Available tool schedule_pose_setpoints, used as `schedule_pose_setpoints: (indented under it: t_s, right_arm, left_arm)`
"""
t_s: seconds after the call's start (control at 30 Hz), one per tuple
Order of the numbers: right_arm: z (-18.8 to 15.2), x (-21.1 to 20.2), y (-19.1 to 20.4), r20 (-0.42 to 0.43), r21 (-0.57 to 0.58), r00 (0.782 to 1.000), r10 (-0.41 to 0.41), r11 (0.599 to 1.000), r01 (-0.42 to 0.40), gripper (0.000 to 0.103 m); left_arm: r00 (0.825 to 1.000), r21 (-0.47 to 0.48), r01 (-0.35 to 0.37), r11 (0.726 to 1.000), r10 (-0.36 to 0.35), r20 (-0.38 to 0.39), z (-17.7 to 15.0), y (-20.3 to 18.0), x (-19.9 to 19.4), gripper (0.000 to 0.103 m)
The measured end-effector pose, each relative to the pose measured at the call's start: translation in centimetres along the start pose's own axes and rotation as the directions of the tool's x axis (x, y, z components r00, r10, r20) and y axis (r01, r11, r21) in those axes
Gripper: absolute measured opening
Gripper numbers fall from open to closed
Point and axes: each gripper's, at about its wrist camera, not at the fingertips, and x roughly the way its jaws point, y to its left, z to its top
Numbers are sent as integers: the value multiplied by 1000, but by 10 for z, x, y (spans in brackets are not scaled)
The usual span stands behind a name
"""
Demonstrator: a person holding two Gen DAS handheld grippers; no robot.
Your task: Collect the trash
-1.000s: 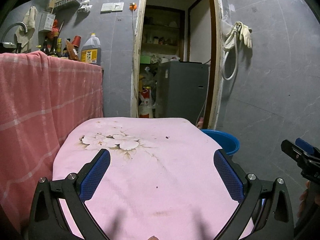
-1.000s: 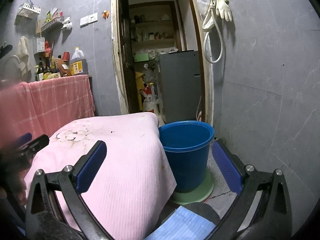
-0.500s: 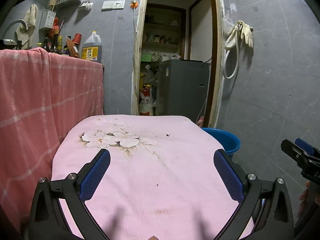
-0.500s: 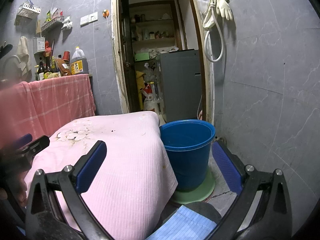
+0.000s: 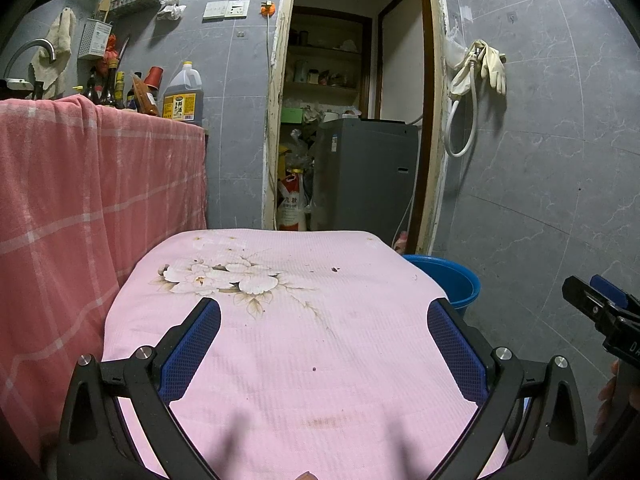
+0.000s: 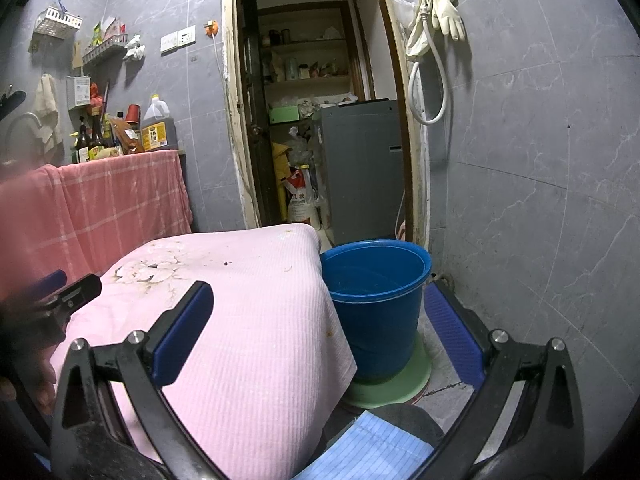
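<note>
hovering with jaws spread wide and empty, both grippers faced a pink cloth.
left gripper (image 5: pixel 324 336) hung over the stained, flower-printed pink cloth (image 5: pixel 280 320); right gripper (image 6: pixel 320 320) straddled its edge and the empty blue bucket (image 6: pixel 376 300) on a green base beside it.

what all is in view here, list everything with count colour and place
pink cloth: 1, pink with a pale flower print and small dark specks, draped over the low surface in front
bucket: 1, blue, on the floor right of the pink cloth
green base: 1, pale green, under the bucket
checked cloth: 1, red-pink, hanging over the counter at left
oil jug: 1, dark with yellow label, on the counter
gloves: cream, hung on the right wall; count unclear
grey appliance: 1, through the doorway
left gripper: 1, black with blue pads, open
right gripper: 1, black with blue pads, open
</note>
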Motion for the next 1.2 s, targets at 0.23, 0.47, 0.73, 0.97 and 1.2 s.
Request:
schedule_pose_setpoints:
  t_s: [0.23, 0.47, 0.73, 0.97, 1.2]
  right_arm:
    - [0, 0, 0, 2, 0, 1000, 1, 1000, -1, 103]
    - [2, -1, 0, 4, 3, 1000, 0, 1000, 0, 103]
    - [4, -4, 2, 13, 11, 1000, -4, 1000, 4, 103]
    - [4, -5, 4, 16, 12, 1000, -1, 1000, 1, 103]
    - [3, -6, 4, 18, 13, 1000, -2, 1000, 2, 103]
  left_arm:
    - [1000, 0, 0, 1000, 0, 0, -1, 1, 0, 102]
    - [1000, 1, 0, 1000, 0, 2, 0, 0, 0, 102]
    - [1000, 3, -1, 1000, 1, 5, 0, 0, 2, 102]
    - [1000, 5, 0, 1000, 0, 10, 1, 0, 0, 102]
    - [1000, 7, 0, 1000, 0, 12, 1, 1, -1, 102]
